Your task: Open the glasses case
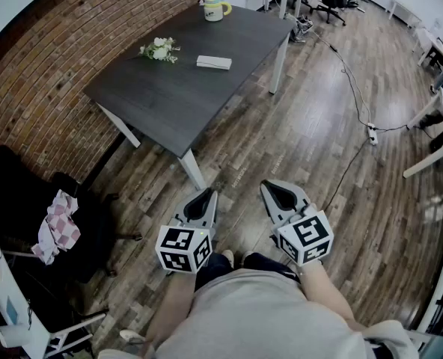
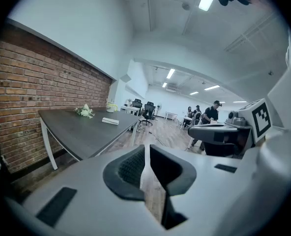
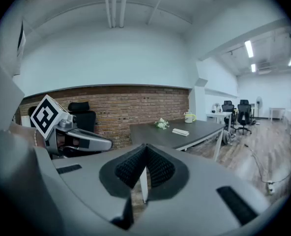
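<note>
You stand on the plank floor (image 1: 296,133) with both grippers held low against your body, well short of the dark table (image 1: 169,96). Your left gripper (image 1: 206,194) has its fingers drawn in to a hairline slit, with only floorboards showing through and nothing between them. Your right gripper (image 1: 270,188) has its fingers pressed together at the tips, likewise empty. Both point a little downward, side by side and apart from each other.

The glasses case (image 1: 214,62), a pale flat oblong, lies closed on the tabletop well apart from both sets of fingers. In the head view it sits at 12 o'clock from the left gripper and at 11 o'clock from the right. In the left gripper view it shows at 11 o'clock above the fingers, in the right gripper view at about 1 o'clock.

A small bunch of white flowers (image 1: 160,49) lies on the table at 10 o'clock from the case. A mug (image 1: 215,7) stands at its 12 o'clock, near the far edge. A black chair (image 1: 27,200) draped with a pink checked cloth (image 1: 57,226) stands at 9 o'clock from your left gripper.
</note>
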`<state>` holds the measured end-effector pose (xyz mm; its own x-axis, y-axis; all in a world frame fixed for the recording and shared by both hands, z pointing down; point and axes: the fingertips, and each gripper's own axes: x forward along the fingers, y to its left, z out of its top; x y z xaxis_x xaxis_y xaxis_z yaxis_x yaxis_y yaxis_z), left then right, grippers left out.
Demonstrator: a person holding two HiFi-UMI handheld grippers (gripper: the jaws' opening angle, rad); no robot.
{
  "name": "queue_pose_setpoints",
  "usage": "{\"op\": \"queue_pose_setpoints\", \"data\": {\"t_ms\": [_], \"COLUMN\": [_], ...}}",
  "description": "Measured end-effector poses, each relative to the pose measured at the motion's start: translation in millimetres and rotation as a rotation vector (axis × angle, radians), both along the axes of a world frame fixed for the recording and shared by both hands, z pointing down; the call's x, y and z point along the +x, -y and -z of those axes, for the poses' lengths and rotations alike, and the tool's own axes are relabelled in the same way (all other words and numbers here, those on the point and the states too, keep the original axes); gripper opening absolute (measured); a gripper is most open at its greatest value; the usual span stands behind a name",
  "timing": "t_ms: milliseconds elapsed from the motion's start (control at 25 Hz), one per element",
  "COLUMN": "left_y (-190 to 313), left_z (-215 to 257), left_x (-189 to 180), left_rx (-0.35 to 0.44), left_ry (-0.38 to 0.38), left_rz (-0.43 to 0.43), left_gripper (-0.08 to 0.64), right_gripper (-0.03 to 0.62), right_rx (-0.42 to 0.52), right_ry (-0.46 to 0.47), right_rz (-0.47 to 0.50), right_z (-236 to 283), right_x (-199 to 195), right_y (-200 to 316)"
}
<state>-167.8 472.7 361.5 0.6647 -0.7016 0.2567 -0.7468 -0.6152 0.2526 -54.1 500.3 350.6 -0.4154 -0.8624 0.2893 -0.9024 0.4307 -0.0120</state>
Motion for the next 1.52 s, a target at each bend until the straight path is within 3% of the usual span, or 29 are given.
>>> {"op": "queue_pose_setpoints", "data": {"t_ms": [360, 640, 720, 920, 1040, 1240, 1520], "left_y": [12, 22, 28, 41, 47, 60, 116], "left_z": [-3, 24, 26, 22, 14, -2, -10], "left_x": [-4, -13, -16, -29, -34, -32, -9], "left_rx": [0.010, 0.126, 0.138, 0.121, 0.097, 0.059, 0.044], "left_ry": [0.042, -0.028, -0.019, -0.012, -0.011, -0.007, 0.015], "left_rz": [-0.008, -0.058, -0.069, -0.063, -0.057, -0.056, -0.046], "left_gripper": [0.046, 0.048, 0.049, 0.056, 0.161, 0.161, 0.161], "right_gripper": [0.003, 0.008, 0.046, 0.084, 0.112, 0.114, 0.114], "right_rx": [0.010, 0.063, 0.068, 0.065, 0.051, 0.021, 0.001], "right_ry": [-0.014, 0.049, 0.040, 0.031, 0.040, 0.061, 0.073], "right_rz": [0.026, 0.031, 0.021, -0.031, -0.047, -0.051, -0.013], "right_z": [-1, 13, 13, 12, 6, -6, -19], "right_x": [-16, -34, -38, -43, -43, -36, -14], "right_y": [10, 19, 22, 28, 31, 48, 115]}}
